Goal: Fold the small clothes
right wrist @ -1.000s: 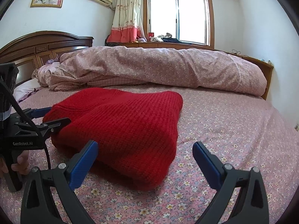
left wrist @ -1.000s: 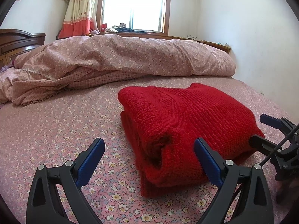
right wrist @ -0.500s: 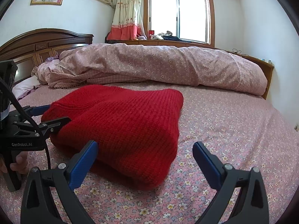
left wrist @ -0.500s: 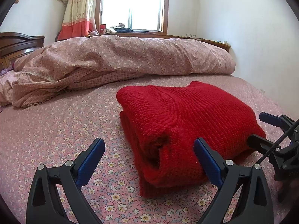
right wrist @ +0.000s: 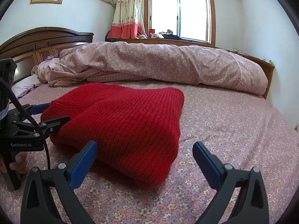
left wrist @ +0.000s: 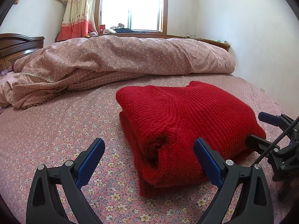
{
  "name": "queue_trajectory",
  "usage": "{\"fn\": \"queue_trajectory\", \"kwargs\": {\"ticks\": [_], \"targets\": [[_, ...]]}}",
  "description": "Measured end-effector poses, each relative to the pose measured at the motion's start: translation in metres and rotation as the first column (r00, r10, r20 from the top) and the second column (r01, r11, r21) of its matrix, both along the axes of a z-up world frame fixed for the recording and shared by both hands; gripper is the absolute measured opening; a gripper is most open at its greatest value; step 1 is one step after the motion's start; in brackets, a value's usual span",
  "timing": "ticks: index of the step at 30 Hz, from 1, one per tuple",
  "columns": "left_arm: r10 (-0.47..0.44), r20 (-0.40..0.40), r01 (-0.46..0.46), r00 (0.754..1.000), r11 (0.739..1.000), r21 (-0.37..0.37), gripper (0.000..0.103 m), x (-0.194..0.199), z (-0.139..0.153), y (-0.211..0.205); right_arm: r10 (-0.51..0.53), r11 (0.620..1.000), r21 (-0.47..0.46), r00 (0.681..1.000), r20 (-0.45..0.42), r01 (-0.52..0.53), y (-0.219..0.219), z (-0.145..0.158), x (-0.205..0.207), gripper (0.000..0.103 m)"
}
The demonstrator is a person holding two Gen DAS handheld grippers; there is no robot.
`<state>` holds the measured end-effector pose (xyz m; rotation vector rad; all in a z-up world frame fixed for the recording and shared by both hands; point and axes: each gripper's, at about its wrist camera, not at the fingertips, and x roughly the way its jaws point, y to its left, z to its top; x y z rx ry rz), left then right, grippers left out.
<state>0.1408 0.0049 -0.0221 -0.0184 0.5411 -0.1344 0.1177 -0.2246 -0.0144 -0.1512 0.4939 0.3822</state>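
**Chunky red knit folded up on the flowery sheet**

A red sweater is seen folded into a thick, rounded bundle – coarse waffle-ish knit, fuzzy at the edges, with stacked layers and a dark pocket showing at its near end. It is laid on a pink bedsheet printed with small flowers, smooth and flat. From the left wrist view the bundle is placed at about 1 o'clock; from the right wrist view at about 11 o'clock.

The left gripper is held wide, its blue-padded right finger just beside the bundle's near edge. The right gripper is also spread wide, straddling the near corner without pinching it.

A rumpled floral duvet is heaped along 12 o'clock – open sheet is left between it and the sweater, and more toward 3 o'clock in the right wrist view.
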Motion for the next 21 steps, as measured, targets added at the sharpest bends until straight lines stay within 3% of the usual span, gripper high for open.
{"fn": "queue_trajectory", "kwargs": {"ticks": [21], "targets": [[0.000, 0.001, 0.000, 1.000, 1.000, 0.001, 0.093, 0.0001, 0.0003, -0.0006, 0.007, 1.000, -0.007, 1.000, -0.007, -0.007, 0.0007, -0.0029, 0.0025, 0.103]]}}
